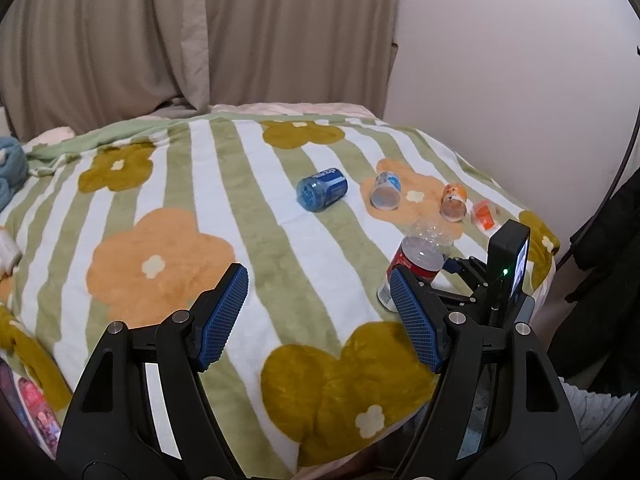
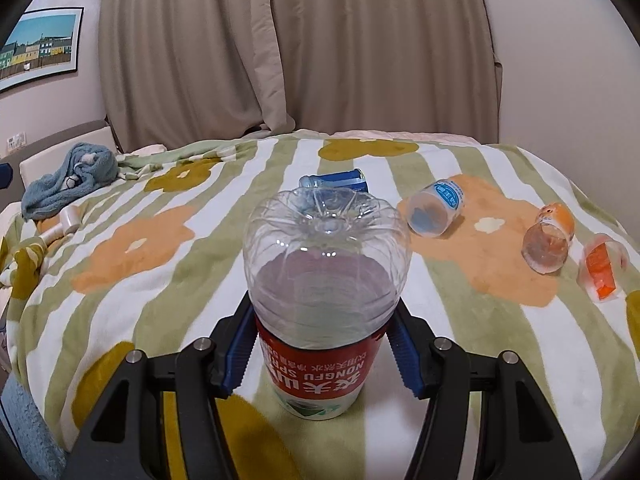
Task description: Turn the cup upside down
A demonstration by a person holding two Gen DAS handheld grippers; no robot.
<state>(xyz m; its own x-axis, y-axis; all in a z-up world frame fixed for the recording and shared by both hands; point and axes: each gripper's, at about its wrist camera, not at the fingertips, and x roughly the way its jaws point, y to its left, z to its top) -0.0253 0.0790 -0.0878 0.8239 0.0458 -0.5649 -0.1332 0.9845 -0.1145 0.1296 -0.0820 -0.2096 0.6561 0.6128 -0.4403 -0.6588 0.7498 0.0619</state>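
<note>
Here, right gripper [image 2: 320, 344] clamps ribbed clear plastic cup [image 2: 326, 280], inverted.

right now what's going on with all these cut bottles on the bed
A person is working with two handheld grippers over a flowered blanket. The right gripper has its fingers closed on a clear cut-bottle cup with a red label, which stands upside down, open end on the blanket and its label text inverted. The left gripper hangs open and empty beside it. Four other cups lie on their sides farther back: a blue one, a blue-labelled clear one, an orange-topped one and an orange-labelled one.
</note>
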